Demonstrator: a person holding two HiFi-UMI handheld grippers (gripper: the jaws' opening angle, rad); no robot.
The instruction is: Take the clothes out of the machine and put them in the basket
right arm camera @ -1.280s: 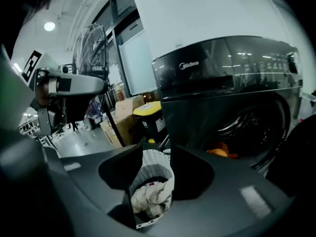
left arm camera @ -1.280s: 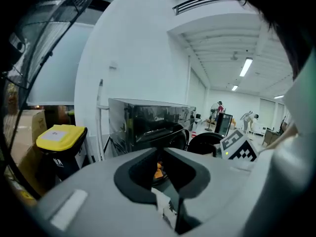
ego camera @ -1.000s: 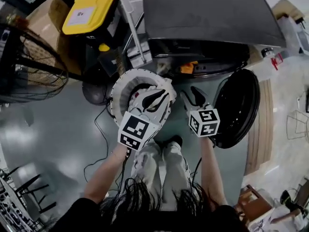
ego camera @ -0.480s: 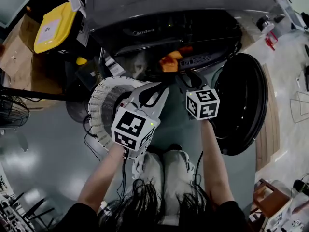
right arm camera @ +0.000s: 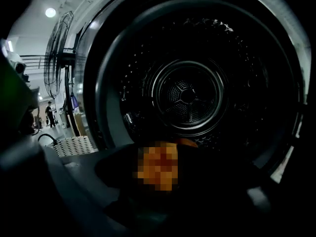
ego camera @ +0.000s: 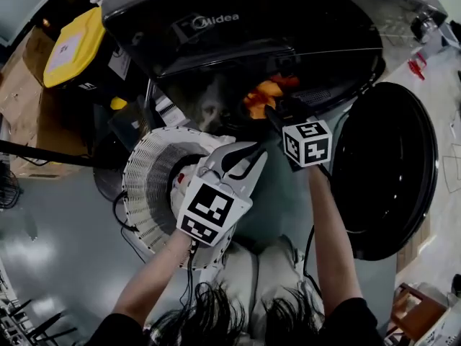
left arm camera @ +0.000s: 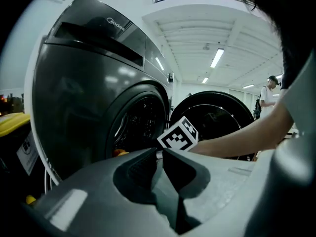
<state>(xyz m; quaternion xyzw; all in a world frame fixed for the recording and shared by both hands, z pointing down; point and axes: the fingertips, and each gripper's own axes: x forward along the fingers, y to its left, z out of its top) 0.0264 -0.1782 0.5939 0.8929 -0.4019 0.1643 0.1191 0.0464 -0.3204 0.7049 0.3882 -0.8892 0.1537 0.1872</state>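
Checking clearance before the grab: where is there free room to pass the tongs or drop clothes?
Free: the drum above the orange garment; floor between basket and open door. Crowded: left of the machine, around the yellow-lidded bin and cardboard box.

R hand-held gripper point(ego camera: 276, 115) now at machine point(ego camera: 216, 31) mouth by orange clothes point(ego camera: 263, 92), jaws wider.

Orange clothes point(ego camera: 263, 92) are sitting bunched at the drum mouth of the dark machine point(ego camera: 216, 27). Its door point(ego camera: 389, 171) is hanging open at 4 o'clock. The white slatted basket point(ego camera: 148, 186) is standing at 8 o'clock.
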